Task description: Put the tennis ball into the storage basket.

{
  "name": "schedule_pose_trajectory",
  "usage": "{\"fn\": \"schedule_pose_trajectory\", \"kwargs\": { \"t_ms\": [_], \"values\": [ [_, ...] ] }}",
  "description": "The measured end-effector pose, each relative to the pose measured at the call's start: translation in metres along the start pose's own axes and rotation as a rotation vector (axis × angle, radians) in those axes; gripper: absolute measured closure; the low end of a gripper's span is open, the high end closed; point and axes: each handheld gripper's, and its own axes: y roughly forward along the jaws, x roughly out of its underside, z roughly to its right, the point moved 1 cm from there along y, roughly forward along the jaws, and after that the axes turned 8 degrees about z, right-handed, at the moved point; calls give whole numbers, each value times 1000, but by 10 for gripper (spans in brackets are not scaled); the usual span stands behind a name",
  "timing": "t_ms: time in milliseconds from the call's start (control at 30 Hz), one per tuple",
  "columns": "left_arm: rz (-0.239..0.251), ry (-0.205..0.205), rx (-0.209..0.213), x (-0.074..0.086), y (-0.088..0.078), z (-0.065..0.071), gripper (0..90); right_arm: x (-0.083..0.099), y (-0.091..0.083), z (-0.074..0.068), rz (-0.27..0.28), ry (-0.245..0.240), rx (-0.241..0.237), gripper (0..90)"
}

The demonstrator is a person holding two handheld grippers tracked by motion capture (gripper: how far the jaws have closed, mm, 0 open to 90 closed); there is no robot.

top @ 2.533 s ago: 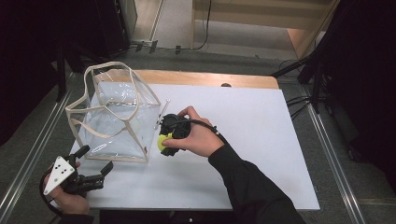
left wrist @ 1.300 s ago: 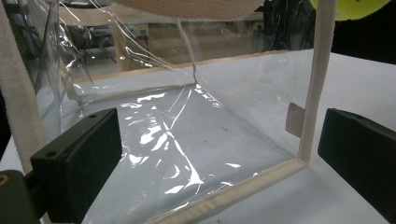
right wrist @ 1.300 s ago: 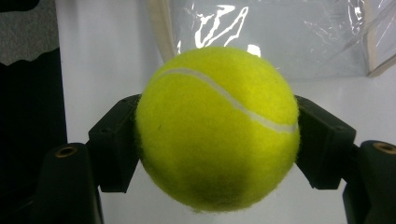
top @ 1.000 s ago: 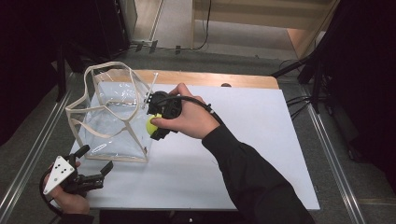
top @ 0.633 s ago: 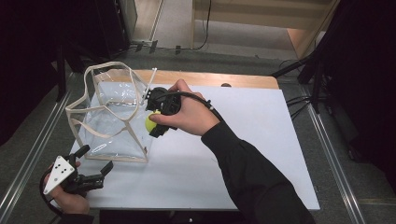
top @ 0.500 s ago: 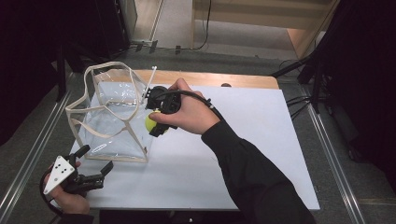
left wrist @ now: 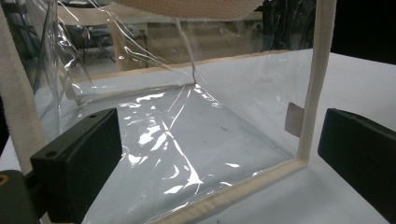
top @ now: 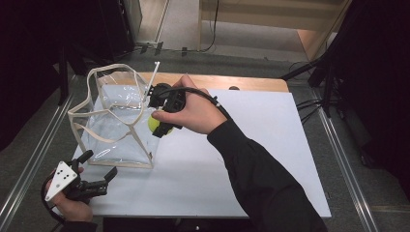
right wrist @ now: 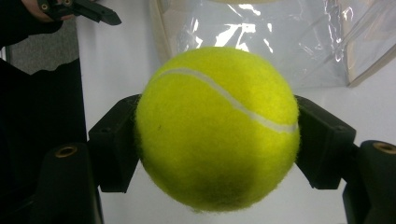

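Right gripper (top: 159, 126) clamps tennis ball (right wrist: 217, 127) between both jaws, raised beside clear bag (top: 116, 121) near its rim — likely set for drop inside. Left gripper (top: 99, 181) jaws wide, empty, low at bag's near corner — probably ready to steady it.

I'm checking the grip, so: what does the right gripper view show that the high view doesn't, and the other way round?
Right gripper view alone: both black jaws pressing the tennis ball at its sides, and its white seam. High view alone: the right gripper held up beside the clear bag, above the white table. Both: ball, bag, left gripper.
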Motion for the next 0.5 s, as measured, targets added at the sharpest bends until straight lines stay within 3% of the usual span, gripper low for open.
{"fn": "schedule_pose_trajectory", "kwargs": {
  "t_ms": [500],
  "values": [
    [-8,1,-1,0,-1,-1,3,-17,-12,-1,2,-12,5,242]
  ]
}}
